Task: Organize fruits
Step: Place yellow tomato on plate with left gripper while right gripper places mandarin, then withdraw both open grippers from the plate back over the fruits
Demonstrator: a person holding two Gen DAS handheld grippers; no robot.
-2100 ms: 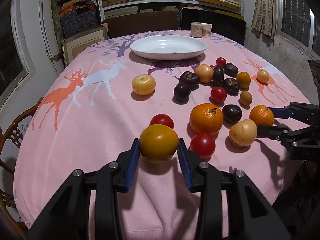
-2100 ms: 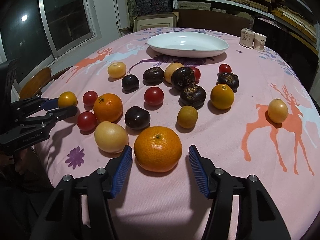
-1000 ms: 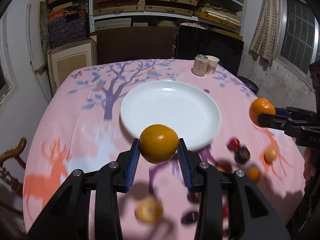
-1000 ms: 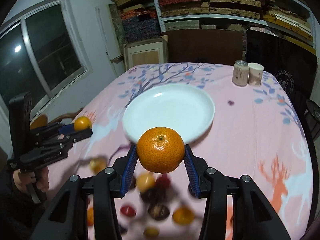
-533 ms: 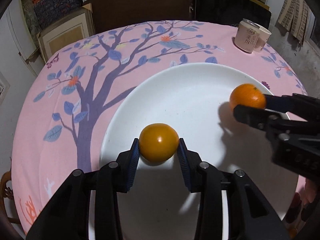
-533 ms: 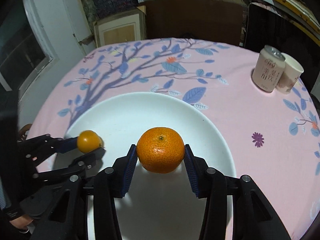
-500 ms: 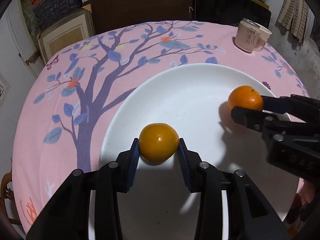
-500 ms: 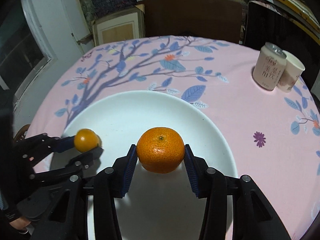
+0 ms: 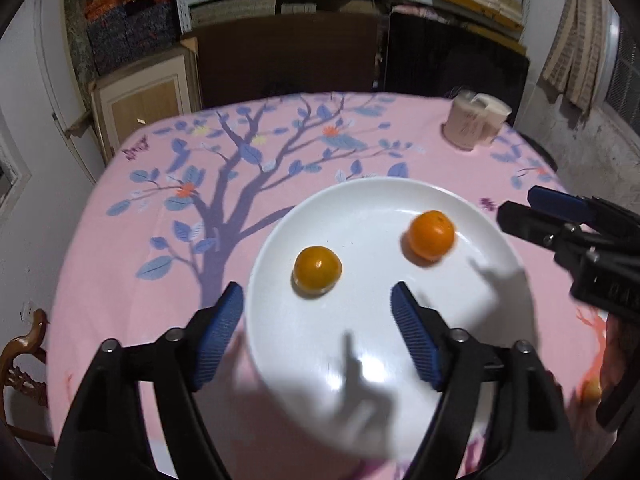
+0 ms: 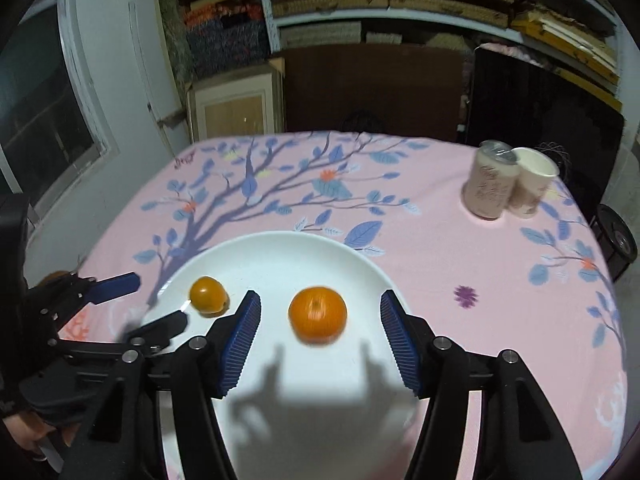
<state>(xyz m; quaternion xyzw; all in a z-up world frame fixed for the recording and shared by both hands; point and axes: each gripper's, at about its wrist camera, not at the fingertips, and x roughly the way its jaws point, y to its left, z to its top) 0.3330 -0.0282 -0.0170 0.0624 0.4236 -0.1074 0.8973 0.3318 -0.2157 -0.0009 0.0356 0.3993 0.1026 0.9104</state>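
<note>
A white plate (image 9: 492,264) (image 10: 280,252) lies on the pink tablecloth. On it rest a smooth yellow-orange fruit (image 9: 317,269) (image 10: 208,295) and a mandarin (image 9: 431,235) (image 10: 317,314). My left gripper (image 9: 318,336) hovers just short of the yellow-orange fruit, its jaws opening, nothing touching the pads. My right gripper (image 10: 320,338) stands behind the mandarin, jaws opening too, pads clear of the fruit. Each gripper shows at the edge of the other's view: the right gripper (image 9: 548,216), the left gripper (image 10: 148,304).
A can (image 10: 490,190) and a paper cup (image 10: 532,186) stand at the table's far right. Shelves of boxes and dark panels rise behind the table. A wooden chair (image 9: 24,352) sits at the left edge. One small fruit (image 9: 592,390) peeks out at the near right.
Both grippers have let go: the yellow-orange fruit and the mandarin now lie free on the plate. Both pairs of jaws have spread wide and both grippers have drawn back from the plate.
</note>
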